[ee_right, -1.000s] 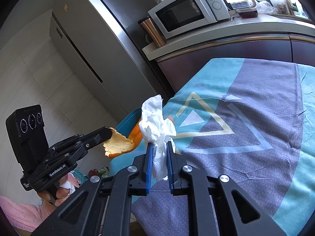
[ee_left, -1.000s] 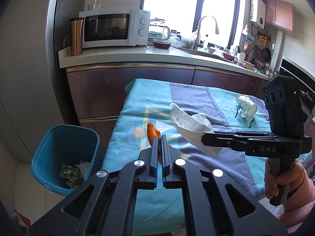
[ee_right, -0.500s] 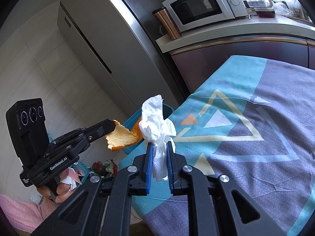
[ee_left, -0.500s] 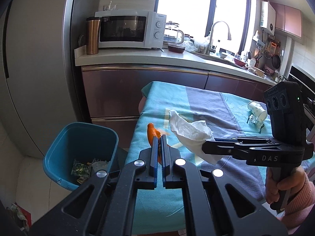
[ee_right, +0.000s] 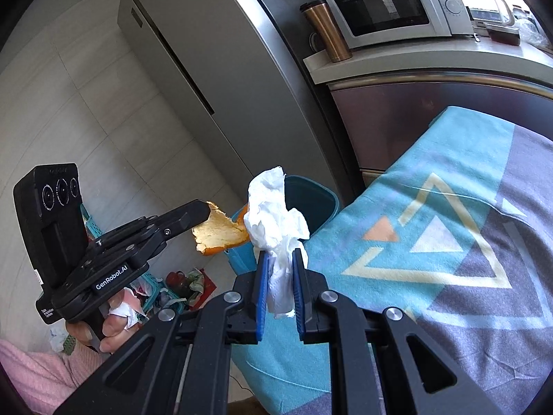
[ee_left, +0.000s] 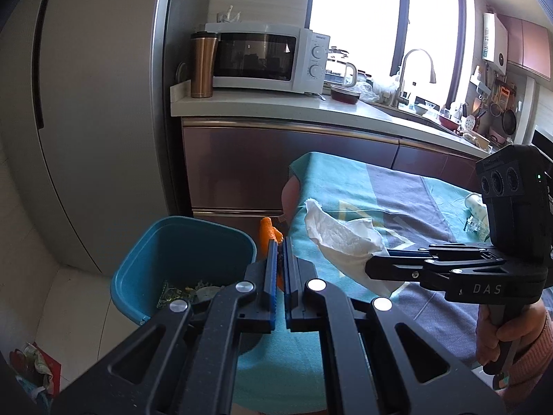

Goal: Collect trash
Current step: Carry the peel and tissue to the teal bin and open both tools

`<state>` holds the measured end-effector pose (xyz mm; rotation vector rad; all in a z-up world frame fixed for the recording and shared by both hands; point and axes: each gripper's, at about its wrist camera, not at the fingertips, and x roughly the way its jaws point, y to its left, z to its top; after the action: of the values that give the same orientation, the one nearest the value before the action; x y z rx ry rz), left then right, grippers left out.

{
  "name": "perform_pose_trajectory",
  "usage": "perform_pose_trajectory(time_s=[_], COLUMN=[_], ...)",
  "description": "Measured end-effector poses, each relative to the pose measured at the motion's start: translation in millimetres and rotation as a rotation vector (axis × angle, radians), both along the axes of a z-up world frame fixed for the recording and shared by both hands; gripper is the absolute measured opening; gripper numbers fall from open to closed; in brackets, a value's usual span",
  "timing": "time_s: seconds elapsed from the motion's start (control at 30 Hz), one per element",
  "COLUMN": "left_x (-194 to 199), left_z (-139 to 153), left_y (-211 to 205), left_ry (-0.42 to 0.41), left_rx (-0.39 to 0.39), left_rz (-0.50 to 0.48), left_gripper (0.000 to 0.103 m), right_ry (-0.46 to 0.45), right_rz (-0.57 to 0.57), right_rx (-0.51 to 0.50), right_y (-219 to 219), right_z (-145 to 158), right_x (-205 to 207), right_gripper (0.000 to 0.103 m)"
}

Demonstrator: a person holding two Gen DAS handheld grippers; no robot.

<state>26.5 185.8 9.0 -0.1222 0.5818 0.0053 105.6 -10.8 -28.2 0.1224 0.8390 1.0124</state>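
Observation:
My left gripper (ee_left: pixel 280 242) is shut on a piece of orange peel (ee_left: pixel 268 233), held in the air beside the table's left end, close to the rim of the teal trash bin (ee_left: pixel 145 269). From the right wrist view the peel (ee_right: pixel 217 233) hangs from the left gripper (ee_right: pixel 207 211), with the bin (ee_right: pixel 311 200) behind it. My right gripper (ee_right: pixel 280 256) is shut on a crumpled white tissue (ee_right: pixel 273 214). The left wrist view shows that tissue (ee_left: pixel 342 238) over the table's left part, in the right gripper (ee_left: pixel 371 264). The bin holds several scraps.
The table wears a teal and grey cloth (ee_left: pixel 349 186); a small patterned cup (ee_left: pixel 475 205) lies on it at the far right. Behind stand brown cabinets (ee_left: pixel 276 166) with a microwave (ee_left: pixel 262 58) and copper tumbler (ee_left: pixel 202 65). A grey fridge (ee_left: pixel 86 103) rises left. Clutter (ee_right: pixel 179 283) lies on the floor.
Both grippers have moved left along the table toward the bin, each still holding its item. The bin now sits nearer the middle of the left wrist view.

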Motion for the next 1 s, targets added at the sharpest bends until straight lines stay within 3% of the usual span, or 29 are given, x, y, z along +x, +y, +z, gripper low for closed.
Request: perform_pose_trajectory(time_s=[0.53, 1.0], left_x=[7.9, 30.8], left_z=[-11.0, -47.5], left_y=[48.1, 73.4], left_ry=[0.027, 0.104], left_rx=[0.005, -0.018], left_rz=[0.118, 0.193], left_gripper=[0.003, 0.003], right_ry=[0.014, 0.079], right_rz=[0.065, 0.091], right_rx=[-0.051, -0.128], right_y=[58.4, 117.8], right_z=[-4.7, -34.3], right_x=[22.7, 53.6], right_gripper=[0.012, 0.012])
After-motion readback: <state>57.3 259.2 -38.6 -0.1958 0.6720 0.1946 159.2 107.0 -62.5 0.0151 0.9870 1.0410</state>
